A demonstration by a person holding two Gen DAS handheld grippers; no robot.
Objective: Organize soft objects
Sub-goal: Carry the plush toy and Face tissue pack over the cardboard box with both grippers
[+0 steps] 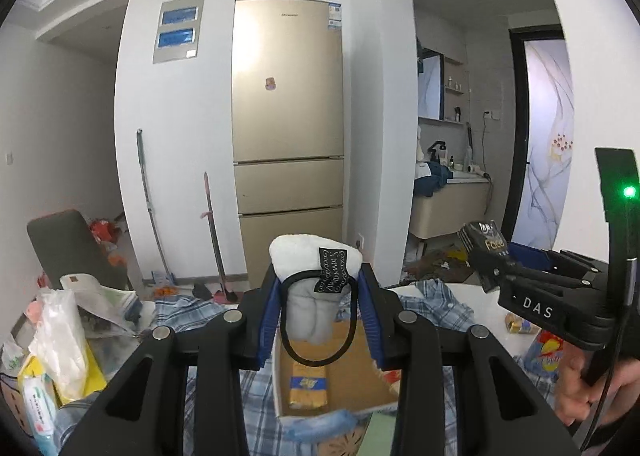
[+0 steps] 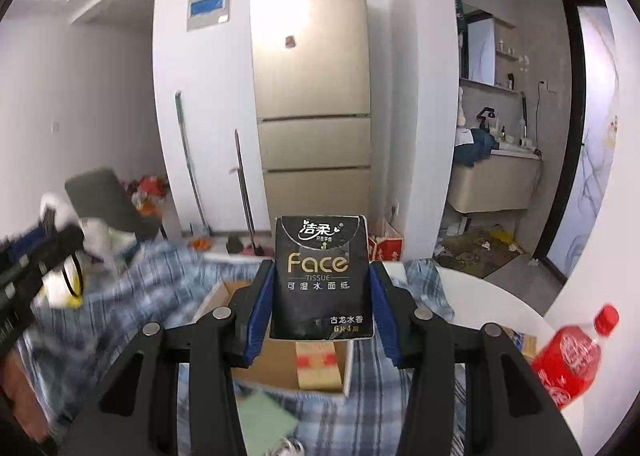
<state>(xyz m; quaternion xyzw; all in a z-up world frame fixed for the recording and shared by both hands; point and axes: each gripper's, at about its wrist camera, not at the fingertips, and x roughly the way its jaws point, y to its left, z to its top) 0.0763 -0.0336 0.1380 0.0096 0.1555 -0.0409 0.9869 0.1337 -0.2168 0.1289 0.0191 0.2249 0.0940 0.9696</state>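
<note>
My left gripper (image 1: 320,296) is shut on a white fluffy soft item (image 1: 310,280) with a black label and a black elastic loop, held above an open cardboard box (image 1: 352,380). A yellow pack (image 1: 308,386) lies inside the box. My right gripper (image 2: 322,296) is shut on a black "Face" tissue pack (image 2: 322,276), held above the same box (image 2: 280,368). In the left wrist view the right gripper (image 1: 486,270) shows at the right with the tissue pack (image 1: 482,242). In the right wrist view the left gripper (image 2: 60,244) is blurred at the left.
The box sits on a blue plaid cloth (image 2: 168,284) over a white table (image 2: 488,296). A red soda bottle (image 2: 568,356) lies at the right. Bags and wipes (image 1: 52,344) are piled at the left. A green sheet (image 2: 268,420) lies in front. A fridge (image 1: 288,116) stands behind.
</note>
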